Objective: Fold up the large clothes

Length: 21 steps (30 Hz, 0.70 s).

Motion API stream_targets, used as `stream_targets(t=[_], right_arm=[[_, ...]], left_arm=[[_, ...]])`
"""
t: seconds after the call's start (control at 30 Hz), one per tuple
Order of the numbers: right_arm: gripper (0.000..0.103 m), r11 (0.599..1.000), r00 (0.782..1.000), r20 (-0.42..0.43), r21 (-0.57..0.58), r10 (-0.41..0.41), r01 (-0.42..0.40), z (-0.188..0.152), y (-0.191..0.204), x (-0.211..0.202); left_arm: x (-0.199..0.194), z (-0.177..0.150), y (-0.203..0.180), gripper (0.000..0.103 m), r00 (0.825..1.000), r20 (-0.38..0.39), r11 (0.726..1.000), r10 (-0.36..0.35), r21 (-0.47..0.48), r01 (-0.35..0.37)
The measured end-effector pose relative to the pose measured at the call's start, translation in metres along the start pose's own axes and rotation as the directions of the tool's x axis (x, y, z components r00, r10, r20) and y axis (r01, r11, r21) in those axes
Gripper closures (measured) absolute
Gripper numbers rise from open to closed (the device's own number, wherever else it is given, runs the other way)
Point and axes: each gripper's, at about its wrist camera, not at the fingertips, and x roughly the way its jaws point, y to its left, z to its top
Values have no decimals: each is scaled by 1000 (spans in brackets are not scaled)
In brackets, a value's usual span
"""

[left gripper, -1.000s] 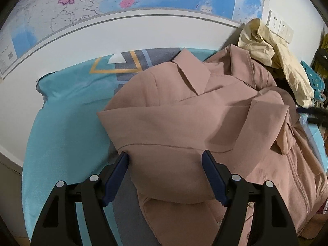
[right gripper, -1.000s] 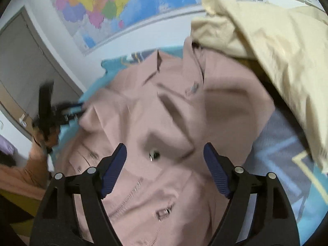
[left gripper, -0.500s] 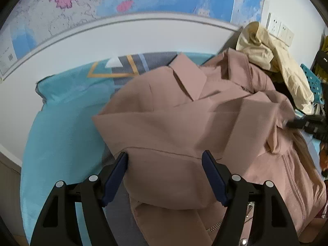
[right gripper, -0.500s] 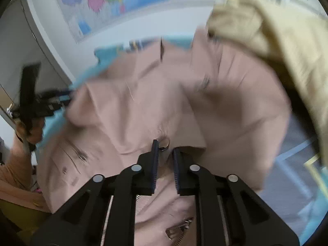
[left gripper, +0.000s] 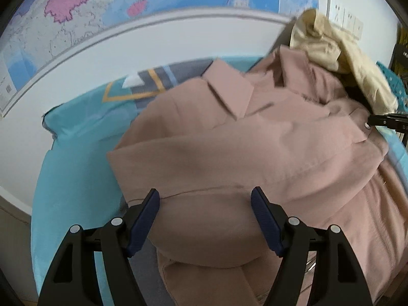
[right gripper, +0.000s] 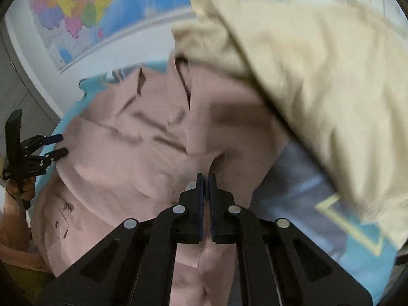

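Pink jacket [left gripper: 229, 153] lies spread and partly folded on a teal-and-grey sheet [left gripper: 71, 178] on a bed, collar toward the wall. Fabric looks soft, floppy and fairly weighty, probably with little slip; zipper and snaps are the only hard bits. Best holds, I'd judge: hems, sleeve cuffs, shoulder seams, pinched at an edge so layers don't slide. Right tongs [right gripper: 206, 178] are clamped on a pinch of jacket cloth near a sleeve edge. Left tongs [left gripper: 205, 199] stand wide apart over the near folded part, gripping nothing. Cream garment [right gripper: 306, 89] is heaped beside it, overlapping the far corner. Wall map [left gripper: 153, 0] behind.
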Motion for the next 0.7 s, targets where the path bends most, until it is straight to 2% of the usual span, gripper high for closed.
stream_targets(t=[0.07, 0.1, 0.13, 0.23, 0.3, 0.37, 0.4, 0.43, 0.47, 0.5, 0.53, 0.6, 0.67, 0.7], right_arm=[[76, 1000, 999, 31, 18, 17, -18, -3, -2, -9], [57, 1000, 998, 58, 16, 15, -16, -1, -2, -15], [43, 1000, 995, 95, 7, 9, -10, 1, 1, -23], [34, 998, 992, 120, -52, 28, -21, 8, 13, -26], [28, 996, 997, 80, -89, -1, 9, 14, 20, -8], [28, 993, 999, 36, -120, -15, 20, 15, 25, 11], [29, 990, 1000, 9, -138, -30, 31, 15, 28, 24], [36, 985, 998, -3, -161, -63, 62, 15, 31, 34], [47, 978, 996, -10, -190, -93, 89, 14, 34, 41], [71, 974, 995, -16, -207, -101, 95, 14, 36, 45], [79, 977, 996, -9, -198, -84, 80, 15, 36, 44], [86, 978, 994, 28, -181, -105, 108, 20, 35, 36], [87, 976, 985, 130, -166, -117, 138, 31, 33, 13], [98, 979, 978, 173, -144, -117, 143, 36, 30, 3]], left_arm=[[1, -5, 3, 31, 1000, -12, 1000, 12, 10, -12], [0, -7, 5, 31, 1000, -10, 1000, 12, 7, -12], [-2, -8, 7, 30, 1000, -8, 1000, 8, 4, -8], [-6, -5, 13, 25, 1000, 11, 1000, -3, -15, 3], [-3, -2, 11, 25, 1000, 8, 1000, -2, -11, 2], [5, 0, 7, 25, 1000, -7, 1000, -1, -4, 1], [11, 1, 6, 25, 1000, -19, 1000, 9, -8, -9], [16, 1, 4, 25, 1000, -28, 1000, 14, -13, -14], [20, 1, 3, 26, 999, -31, 1000, 18, -17, -18], [22, 2, 3, 28, 999, -29, 999, 25, -22, -26], [23, 3, 3, 30, 999, -24, 999, 28, -29, -28], [20, 5, 4, 38, 1000, -8, 999, 28, -40, -29], [16, 10, 5, 41, 1000, 14, 998, 27, -55, -26], [14, 13, 7, 42, 999, 27, 997, 27, -67, -25]])
